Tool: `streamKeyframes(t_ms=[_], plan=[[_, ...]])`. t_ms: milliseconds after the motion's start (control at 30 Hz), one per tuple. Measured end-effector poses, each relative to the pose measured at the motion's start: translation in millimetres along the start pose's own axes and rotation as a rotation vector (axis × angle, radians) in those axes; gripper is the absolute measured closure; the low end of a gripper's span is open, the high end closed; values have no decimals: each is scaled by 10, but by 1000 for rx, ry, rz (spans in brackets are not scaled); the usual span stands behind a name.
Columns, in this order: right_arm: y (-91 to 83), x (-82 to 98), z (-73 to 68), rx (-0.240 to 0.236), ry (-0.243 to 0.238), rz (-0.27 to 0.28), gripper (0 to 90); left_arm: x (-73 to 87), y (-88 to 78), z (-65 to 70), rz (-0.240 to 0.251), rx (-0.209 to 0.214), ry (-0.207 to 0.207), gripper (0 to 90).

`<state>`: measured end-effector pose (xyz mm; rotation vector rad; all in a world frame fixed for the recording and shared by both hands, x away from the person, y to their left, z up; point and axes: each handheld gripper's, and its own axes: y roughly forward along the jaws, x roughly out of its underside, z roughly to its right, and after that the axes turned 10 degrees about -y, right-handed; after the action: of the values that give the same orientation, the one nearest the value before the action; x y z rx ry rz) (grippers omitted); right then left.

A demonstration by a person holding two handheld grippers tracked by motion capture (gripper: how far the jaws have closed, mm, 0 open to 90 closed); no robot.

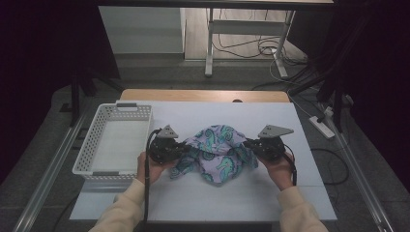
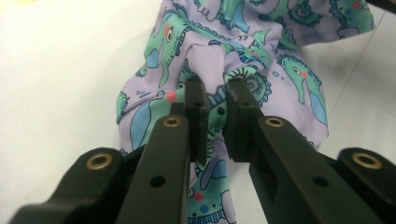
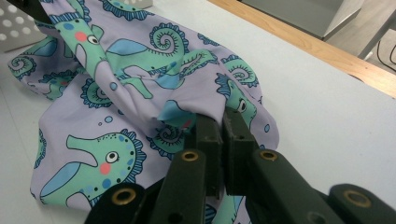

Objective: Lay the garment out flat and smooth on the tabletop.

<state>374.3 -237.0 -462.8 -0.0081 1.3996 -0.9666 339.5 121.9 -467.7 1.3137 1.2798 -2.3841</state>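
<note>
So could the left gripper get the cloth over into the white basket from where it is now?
Probably yes. The left gripper is shut on the seahorse cloth, and the white basket sits open-topped right beside that hand. But the right gripper also clamps the cloth, so it must follow or let go.

A white perforated plastic basket [image 1: 116, 140] stands at the left of the white tabletop [image 1: 290, 193]. A light wooden edge [image 1: 203, 95] runs along the far side. Beyond it, grey metal desk legs [image 1: 209, 43] and dark cables [image 1: 270, 48] occupy the floor.
</note>
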Motion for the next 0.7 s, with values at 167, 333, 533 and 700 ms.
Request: streamKeyframes(t_ms=[167, 333, 533, 700], plan=[[-65, 4, 49, 12, 15, 15, 865, -8, -27, -31, 24, 6, -28, 804], [-156, 24, 104, 36, 30, 34, 865, -22, -60, -40, 38, 8, -33, 805], [-260, 26, 133, 49, 35, 52, 865, -36, -81, -37, 50, 9, -33, 804], [-312, 29, 140, 58, 34, 56, 865, -57, -70, -29, 54, 13, -32, 804]])
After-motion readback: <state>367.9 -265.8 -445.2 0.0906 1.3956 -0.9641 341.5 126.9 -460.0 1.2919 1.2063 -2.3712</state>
